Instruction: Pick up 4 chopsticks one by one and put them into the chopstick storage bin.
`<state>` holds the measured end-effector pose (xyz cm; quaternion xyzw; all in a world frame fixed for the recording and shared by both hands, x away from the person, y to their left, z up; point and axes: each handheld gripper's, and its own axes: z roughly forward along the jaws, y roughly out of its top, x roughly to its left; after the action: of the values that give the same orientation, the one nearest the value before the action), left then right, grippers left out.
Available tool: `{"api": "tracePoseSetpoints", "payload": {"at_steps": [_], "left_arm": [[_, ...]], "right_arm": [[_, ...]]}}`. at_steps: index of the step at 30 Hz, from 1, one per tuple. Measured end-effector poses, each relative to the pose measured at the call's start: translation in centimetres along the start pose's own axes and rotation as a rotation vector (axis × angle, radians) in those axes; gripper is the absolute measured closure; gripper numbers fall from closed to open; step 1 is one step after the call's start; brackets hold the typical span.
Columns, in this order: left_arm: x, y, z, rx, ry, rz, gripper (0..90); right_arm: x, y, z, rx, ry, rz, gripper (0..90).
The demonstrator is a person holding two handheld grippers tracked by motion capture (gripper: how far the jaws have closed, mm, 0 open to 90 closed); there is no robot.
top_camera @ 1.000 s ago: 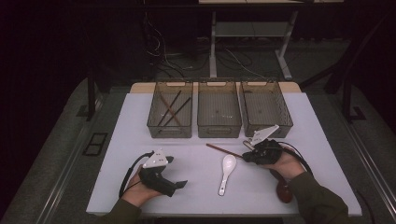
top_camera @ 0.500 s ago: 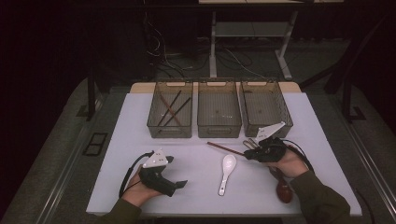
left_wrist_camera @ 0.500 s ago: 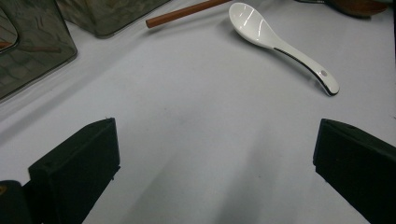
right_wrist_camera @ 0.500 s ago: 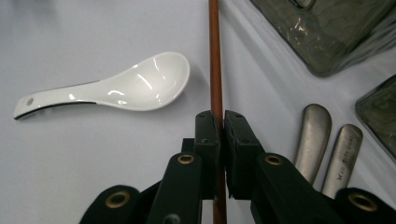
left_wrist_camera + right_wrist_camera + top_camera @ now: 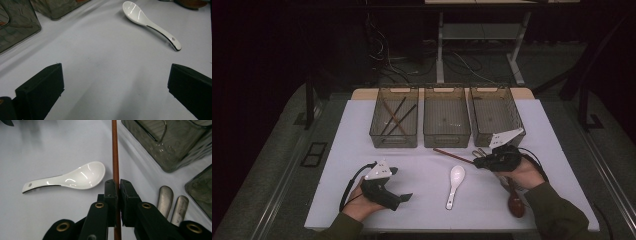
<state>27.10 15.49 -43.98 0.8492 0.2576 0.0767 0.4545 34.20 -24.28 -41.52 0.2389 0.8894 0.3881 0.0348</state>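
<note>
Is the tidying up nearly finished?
Not yet. The left bin already holds some sticks. The right tool is pinching a brown chopstick on the table, not yet binned. The white spoon, two metal handles and a dark spoon wait. The left tool rests open.

The chopstick (image 5: 115, 150) looks like smooth brown wood. The spoon (image 5: 75, 178) is white and glossy, like glazed ceramic. The two handles (image 5: 172, 205) are dull brushed metal. The bins (image 5: 447, 116) seem of smoky clear plastic. The table (image 5: 105, 75) is matt white. The claw pads (image 5: 110, 192) are matt black.
</note>
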Motion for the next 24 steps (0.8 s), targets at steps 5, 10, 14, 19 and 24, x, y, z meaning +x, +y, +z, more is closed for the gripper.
{"api": "tracePoseSetpoints", "payload": {"at_steps": [5, 10, 14, 19, 24], "left_arm": [[0.0, 0.0, 0.0, 0.002, -0.002, 0.003, 0.0], [0.0, 0.0, 0.0, 0.000, -0.003, 0.002, 0.0], [0.0, 0.0, 0.1, 0.004, -0.002, 0.003, 0.0], [0.0, 0.0, 0.1, 0.007, -0.002, 0.005, 0.0], [0.0, 0.0, 0.1, 0.005, -0.001, 0.003, 0.0]], "right_arm": [[0.2, 0.2, -0.3, -0.019, 0.004, 0.003, 84.1], [0.3, 0.4, -0.6, -0.047, 0.005, 0.007, 84.1], [0.4, 0.8, -0.7, -0.065, 0.001, 0.021, 84.1], [0.4, 1.4, -0.9, -0.089, -0.014, 0.039, 84.1], [0.3, 2.4, -1.1, -0.106, -0.032, 0.054, 84.1]]}}
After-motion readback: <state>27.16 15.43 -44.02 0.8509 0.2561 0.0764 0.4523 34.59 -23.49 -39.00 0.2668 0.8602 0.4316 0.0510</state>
